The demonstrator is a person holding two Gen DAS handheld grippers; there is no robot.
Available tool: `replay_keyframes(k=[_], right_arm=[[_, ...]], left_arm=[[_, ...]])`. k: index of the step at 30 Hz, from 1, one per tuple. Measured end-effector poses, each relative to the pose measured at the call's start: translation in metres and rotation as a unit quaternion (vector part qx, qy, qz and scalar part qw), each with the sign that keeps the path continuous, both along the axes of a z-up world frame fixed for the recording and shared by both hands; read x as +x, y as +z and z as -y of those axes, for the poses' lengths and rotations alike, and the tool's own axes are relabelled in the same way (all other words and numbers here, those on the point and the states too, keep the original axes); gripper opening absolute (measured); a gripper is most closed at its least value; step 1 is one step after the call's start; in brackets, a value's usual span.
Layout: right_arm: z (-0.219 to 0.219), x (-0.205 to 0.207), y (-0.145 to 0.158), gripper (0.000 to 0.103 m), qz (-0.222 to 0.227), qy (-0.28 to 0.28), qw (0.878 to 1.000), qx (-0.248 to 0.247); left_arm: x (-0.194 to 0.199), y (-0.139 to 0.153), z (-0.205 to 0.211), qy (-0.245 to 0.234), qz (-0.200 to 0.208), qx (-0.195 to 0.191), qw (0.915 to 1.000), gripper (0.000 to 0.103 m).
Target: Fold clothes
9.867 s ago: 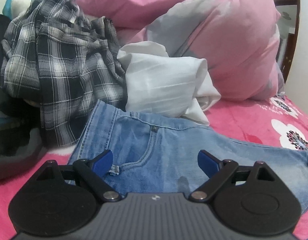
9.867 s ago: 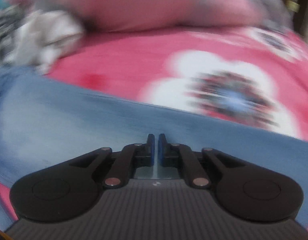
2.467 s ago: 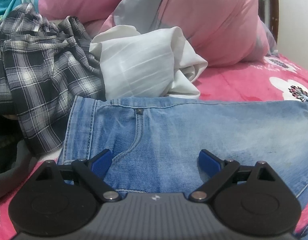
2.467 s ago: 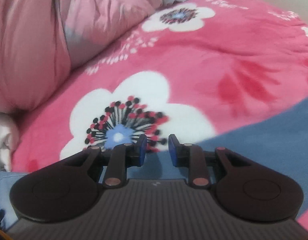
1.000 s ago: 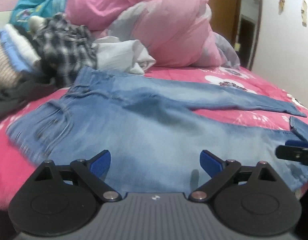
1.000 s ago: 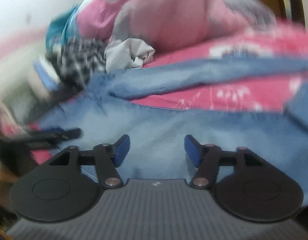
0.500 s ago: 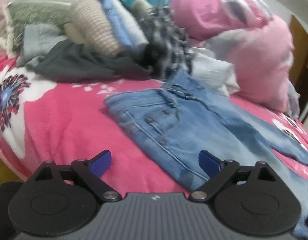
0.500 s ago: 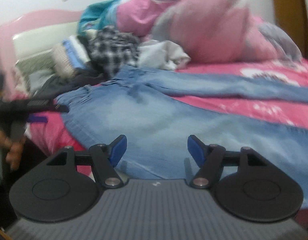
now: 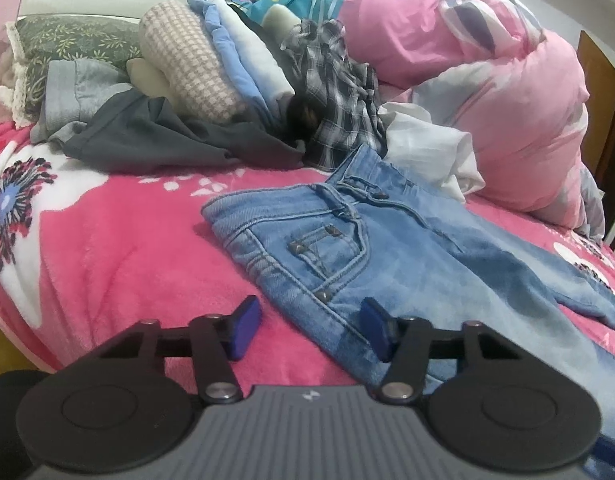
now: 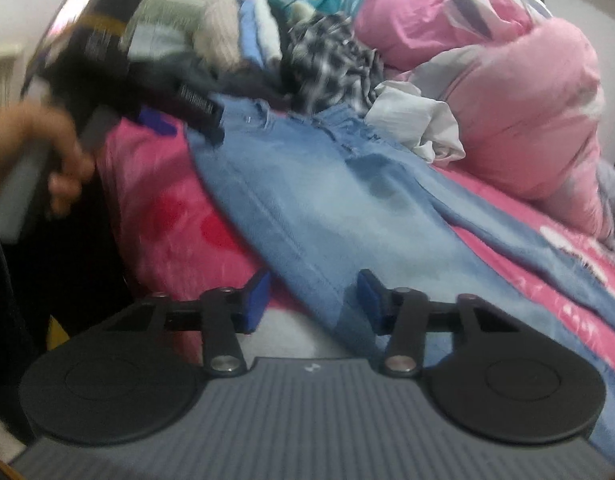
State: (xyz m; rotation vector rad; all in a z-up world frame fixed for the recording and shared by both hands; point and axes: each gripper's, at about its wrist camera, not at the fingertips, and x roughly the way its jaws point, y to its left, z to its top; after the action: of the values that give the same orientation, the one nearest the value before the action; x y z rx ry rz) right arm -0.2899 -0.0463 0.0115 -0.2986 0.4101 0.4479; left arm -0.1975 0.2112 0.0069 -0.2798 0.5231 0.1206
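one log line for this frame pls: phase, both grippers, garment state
phase: approach to fold | left gripper: open, over near edge of jeans, no grip | right gripper: open, at leg edge, no grip | jeans: flat on pink blanket, unfolded

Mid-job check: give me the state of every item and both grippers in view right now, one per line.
jeans: spread flat on the bed, unfolded, legs apart
left gripper: open, straddling the jeans' near edge
right gripper: open, straddling the jeans' near edge
plaid shirt: crumpled in the pile
white garment: bunched beside the jeans' waistband
grey garment: rumpled, unfolded
pink duvet: heaped up
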Motion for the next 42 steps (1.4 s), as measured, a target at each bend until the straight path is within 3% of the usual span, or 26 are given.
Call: replay_keyframes(k=[2,5,7,10,15,18,20,23,26,29,32,34,36,39,42], right_arm=[[-0.004,-0.001,-0.002,0.03,0.004,0.0,1.0,-0.014],[-0.01,-0.002,-0.005,0.012,0.011,0.0,0.999,-0.035],[-0.014,-0.003,-0.007,0.007,0.016,0.0,0.999,-0.05],[-0.015,-0.003,-0.001,0.004,0.02,-0.001,0.999,-0.046],[-0.014,-0.005,0.002,0.004,0.013,0.0,0.999,-0.037],[-0.016,-0.003,-0.013,0.005,0.0,-0.001,0.999,-0.051],[-0.01,-0.007,-0.008,0.012,-0.002,0.002,0.999,-0.035],[0.017,-0.01,0.008,0.028,-0.026,0.013,0.999,0.037],[0.062,-0.013,0.027,0.031,-0.04,-0.012,0.993,0.112],[0.118,-0.019,0.049,0.036,-0.012,-0.088,0.987,0.135],[0.166,-0.019,0.057,0.051,0.036,-0.185,0.977,0.099],[0.195,-0.008,0.056,0.052,0.04,-0.255,0.964,0.062],[0.219,0.01,0.049,0.052,0.016,-0.309,0.95,0.038],[0.245,0.035,0.038,0.052,-0.026,-0.349,0.936,0.031],[0.257,0.053,0.029,0.052,-0.053,-0.352,0.934,0.028]], left_arm=[[0.001,0.0,0.0,0.002,0.003,-0.004,1.0,0.04],[0.002,-0.001,0.0,0.006,0.007,-0.006,0.9999,0.034],[0.002,-0.001,0.001,0.011,0.01,-0.005,0.9999,0.028],[0.001,0.002,-0.002,0.018,0.013,-0.016,0.9996,0.023],[0.0,0.003,-0.003,0.019,0.014,-0.015,0.9996,0.022],[-0.002,-0.001,-0.004,0.02,0.008,-0.017,0.9996,0.029],[-0.005,0.002,-0.006,0.018,0.004,-0.015,0.9997,0.059],[-0.014,0.004,-0.005,0.014,0.002,0.002,0.9999,0.08],[-0.022,0.009,-0.001,0.014,0.005,0.026,0.9995,0.081],[-0.029,0.019,0.007,0.011,0.031,0.045,0.9984,0.081],[-0.034,0.028,0.024,-0.005,0.072,0.057,0.9957,0.081],[-0.031,0.033,0.041,-0.036,0.09,0.065,0.9931,0.082],[-0.025,0.034,0.061,-0.074,0.093,0.071,0.9904,0.084],[-0.011,0.031,0.093,-0.142,0.073,0.072,0.9845,0.084],[-0.004,0.025,0.127,-0.201,0.06,0.077,0.9748,0.084]])
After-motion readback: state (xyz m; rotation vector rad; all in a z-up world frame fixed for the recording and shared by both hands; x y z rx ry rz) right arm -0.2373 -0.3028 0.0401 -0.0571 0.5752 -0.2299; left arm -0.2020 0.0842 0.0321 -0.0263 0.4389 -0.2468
